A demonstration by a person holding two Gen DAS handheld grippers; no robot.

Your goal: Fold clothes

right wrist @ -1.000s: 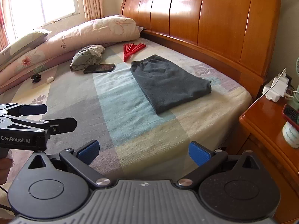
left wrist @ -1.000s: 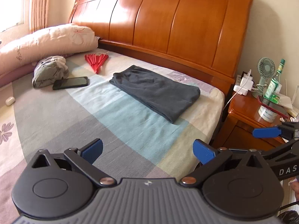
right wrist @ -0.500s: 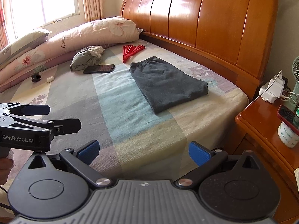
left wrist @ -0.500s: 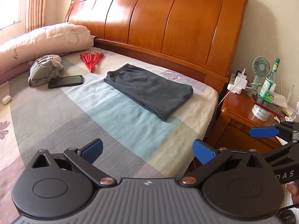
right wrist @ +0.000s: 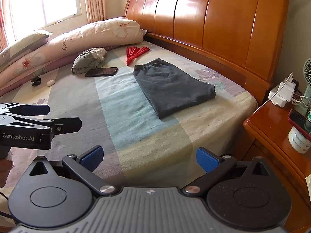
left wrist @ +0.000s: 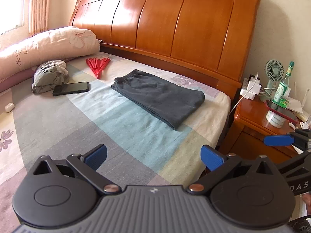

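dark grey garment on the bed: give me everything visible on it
The dark grey garment looks like soft knit trousers or shorts, folded into a flat, neat rectangle of several layers. A gathered waistband forms the end nearer the red fan; the opposite end is a rounded fold. It lies diagonally on the patchwork bedsheet near the headboard, touching only the sheet. Neither tool touches it: both are open and well short of it.

A glossy wooden headboard point(right wrist: 204, 19) fills twelve o'clock against a cream wall point(left wrist: 281, 29). Daylight pours through the window point(right wrist: 42, 2) at ten o'clock; a wooden nightstand point(right wrist: 272, 128) stands at three.
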